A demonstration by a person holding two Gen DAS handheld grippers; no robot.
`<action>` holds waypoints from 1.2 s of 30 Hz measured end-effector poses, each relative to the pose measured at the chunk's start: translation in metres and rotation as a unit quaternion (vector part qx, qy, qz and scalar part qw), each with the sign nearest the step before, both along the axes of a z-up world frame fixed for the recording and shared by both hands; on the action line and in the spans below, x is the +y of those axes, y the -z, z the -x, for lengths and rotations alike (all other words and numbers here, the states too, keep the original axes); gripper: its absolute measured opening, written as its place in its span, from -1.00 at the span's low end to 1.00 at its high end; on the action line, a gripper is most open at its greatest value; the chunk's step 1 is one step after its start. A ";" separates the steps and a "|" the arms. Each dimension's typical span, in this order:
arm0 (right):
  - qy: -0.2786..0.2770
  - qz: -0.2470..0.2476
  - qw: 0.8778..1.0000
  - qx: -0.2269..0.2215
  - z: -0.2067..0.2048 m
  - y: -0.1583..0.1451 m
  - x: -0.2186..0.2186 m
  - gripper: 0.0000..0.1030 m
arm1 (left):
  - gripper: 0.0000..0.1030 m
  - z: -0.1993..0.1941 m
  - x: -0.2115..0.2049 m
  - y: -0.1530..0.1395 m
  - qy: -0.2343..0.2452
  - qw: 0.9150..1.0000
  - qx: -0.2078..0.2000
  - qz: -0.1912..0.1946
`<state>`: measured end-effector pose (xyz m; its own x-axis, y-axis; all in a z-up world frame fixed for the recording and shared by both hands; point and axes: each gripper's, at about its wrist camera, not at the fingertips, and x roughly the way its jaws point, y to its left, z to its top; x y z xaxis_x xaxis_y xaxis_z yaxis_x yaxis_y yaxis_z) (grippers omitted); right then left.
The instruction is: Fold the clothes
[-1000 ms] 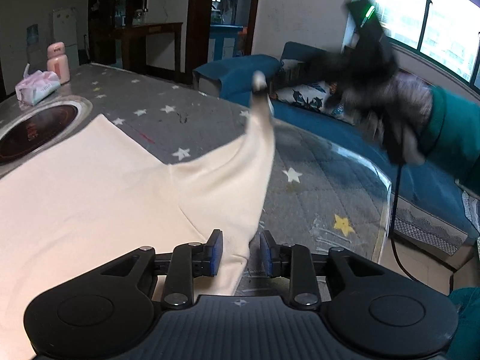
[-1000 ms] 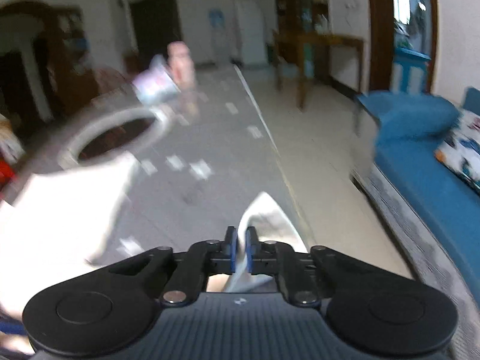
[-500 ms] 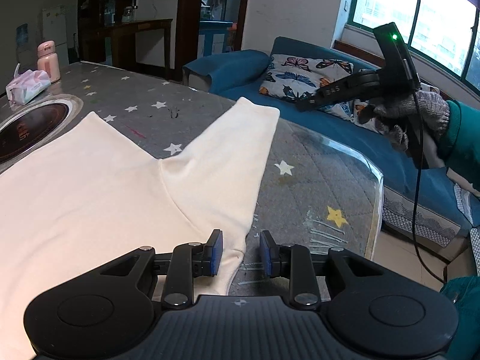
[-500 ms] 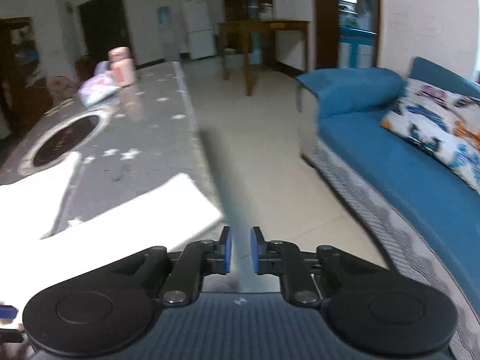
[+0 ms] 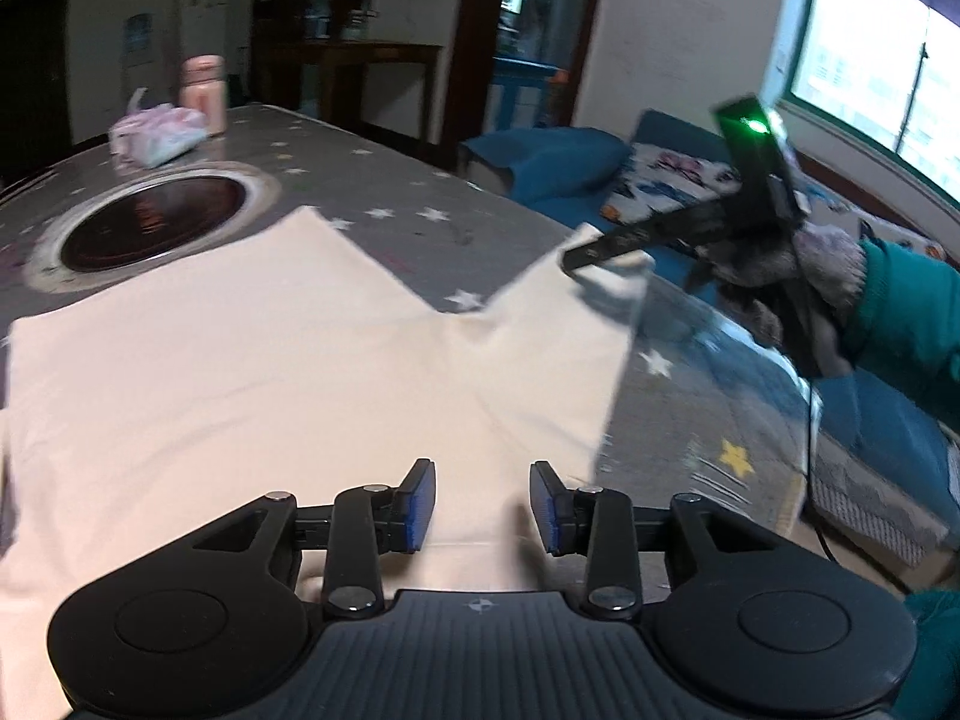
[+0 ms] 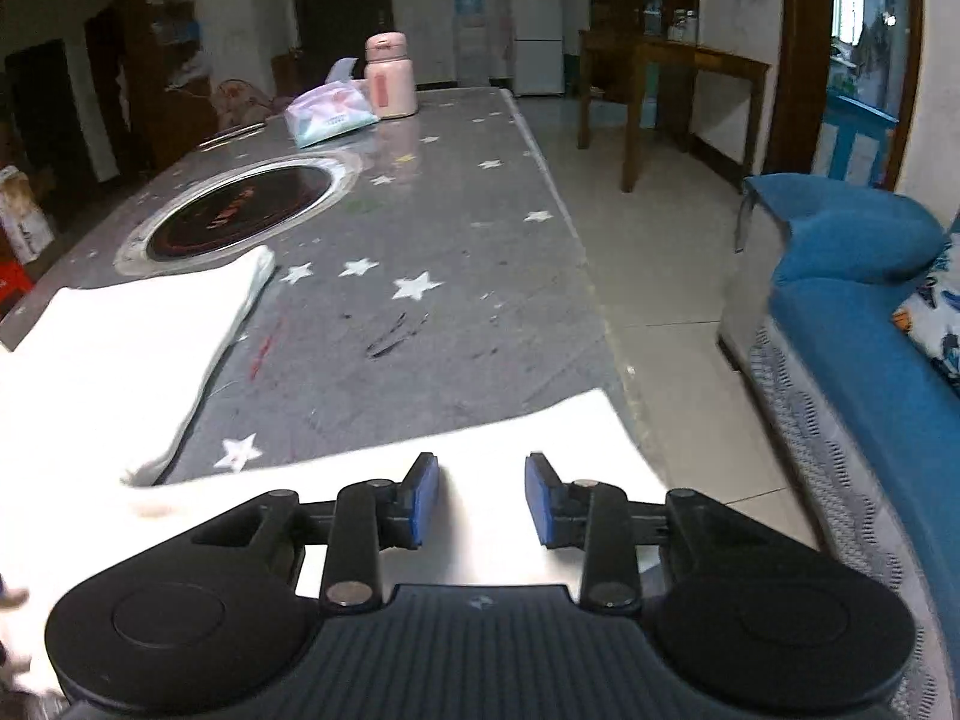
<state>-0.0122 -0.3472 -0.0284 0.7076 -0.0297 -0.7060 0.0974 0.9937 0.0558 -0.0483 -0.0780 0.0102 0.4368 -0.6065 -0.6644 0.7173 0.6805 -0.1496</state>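
Presently the left claw [image 5: 483,501] stands with its blue pads apart and nothing between them, poised over the near edge of the cream garment [image 5: 252,372]. That garment lies flat on the table [image 5: 384,192] directly ahead of the claw, its two legs spreading away in a V.

The right claw [image 6: 480,498] is likewise spread wide and empty, its pads over the end of one garment leg [image 6: 540,438], which reaches the table's right-hand edge. In the left wrist view this claw [image 5: 579,258] is blurred, held by a gloved hand [image 5: 825,261] with a green sleeve.

Surface: grey top printed with pale stars under a glossy cover, with dark scuff marks [image 6: 390,333] ahead of the right claw. Beyond the garment a round dark cooker plate [image 6: 243,219] is set into the top; further on are a tissue pack [image 6: 330,111] and a pink flask [image 6: 390,84], just beside each other.

Room: to the right of the claws a blue sofa [image 6: 870,312] with a patterned cushion [image 5: 678,177]; tiled floor [image 6: 660,252]; a wooden side table [image 6: 672,78], a white fridge [image 6: 536,30] and a bright window [image 5: 888,66] beyond.
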 end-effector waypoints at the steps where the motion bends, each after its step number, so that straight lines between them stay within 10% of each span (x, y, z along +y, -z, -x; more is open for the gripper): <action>1: -0.010 -0.002 1.000 -0.003 0.002 -0.003 0.003 -0.36 | -0.22 -0.002 0.006 -0.002 -0.010 1.000 -0.001 0.005; 9: -0.065 -0.018 0.998 0.003 0.010 -0.001 0.031 -0.11 | -0.16 -0.026 0.062 -0.007 -0.134 0.991 -0.016 0.003; 18: -0.068 -0.013 0.998 0.007 0.010 0.001 0.035 0.12 | -0.44 -0.082 0.132 -0.008 -0.291 0.955 -0.044 -0.035; 36: -0.068 -0.016 0.998 0.006 0.009 0.002 0.037 0.18 | -0.90 -0.113 0.168 0.013 -0.360 0.930 -0.045 -0.059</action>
